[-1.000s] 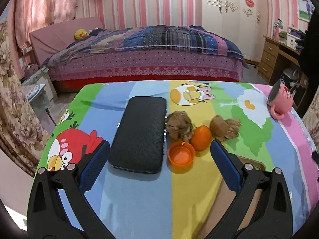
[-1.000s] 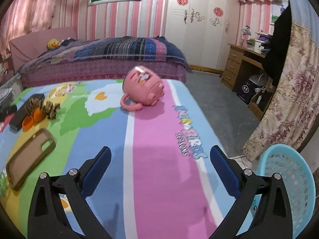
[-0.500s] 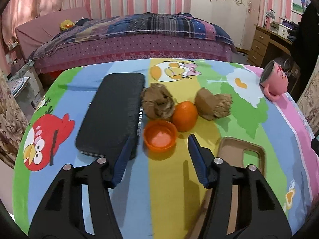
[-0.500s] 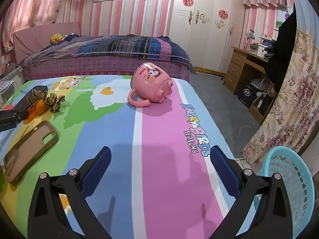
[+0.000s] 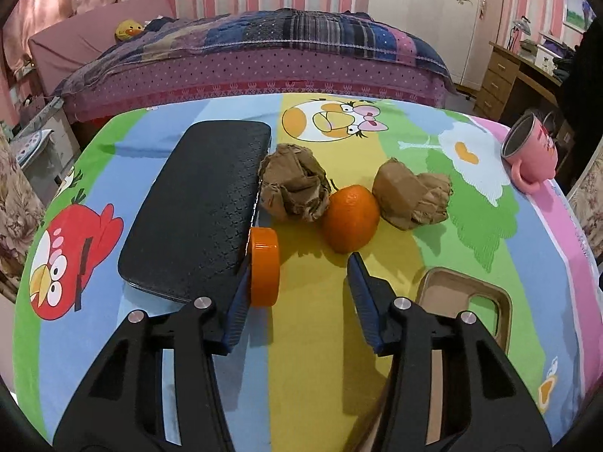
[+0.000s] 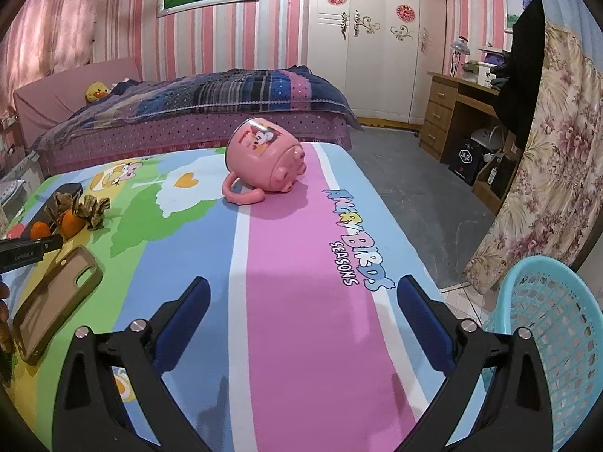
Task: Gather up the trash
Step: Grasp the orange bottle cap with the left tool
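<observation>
Between the left gripper's (image 5: 297,282) blue pads an orange bottle cap (image 5: 264,266) stands on edge, tipped up against the left finger (image 5: 236,309); the right finger (image 5: 365,301) stands clear of it with bare yellow cloth in the gap, and the jaws are closing. At 12 o'clock from the cap lies a crumpled brown paper ball (image 5: 294,187), touching the edge of a black textured case (image 5: 203,207) that stretches off toward 11 o'clock. At 1 o'clock from the cap sits an orange (image 5: 350,218), wedged between that first wad and a second crumpled brown paper wad (image 5: 412,197) just to its right. At 4 o'clock from the fruit, beside the right finger, a tan phone case (image 5: 467,297) lies open side up. Far out at 2 o'clock a pink mug (image 5: 529,150) lies tipped over near the table's edge. All of it rests on a cartoon-bird tablecloth (image 5: 312,358) in coloured stripes, with a bed (image 5: 264,49) beyond it at 12 o'clock.

On the other side, the right gripper (image 6: 301,316) hovers with its fingers spread wide and nothing between them, over the pink stripe of the cloth. From it, the mug shows at 12 o'clock, the phone case at 9 o'clock, and the cluster of paper and fruit at 10 o'clock. A light blue plastic basket (image 6: 550,335) stands off the table at 3 o'clock.
</observation>
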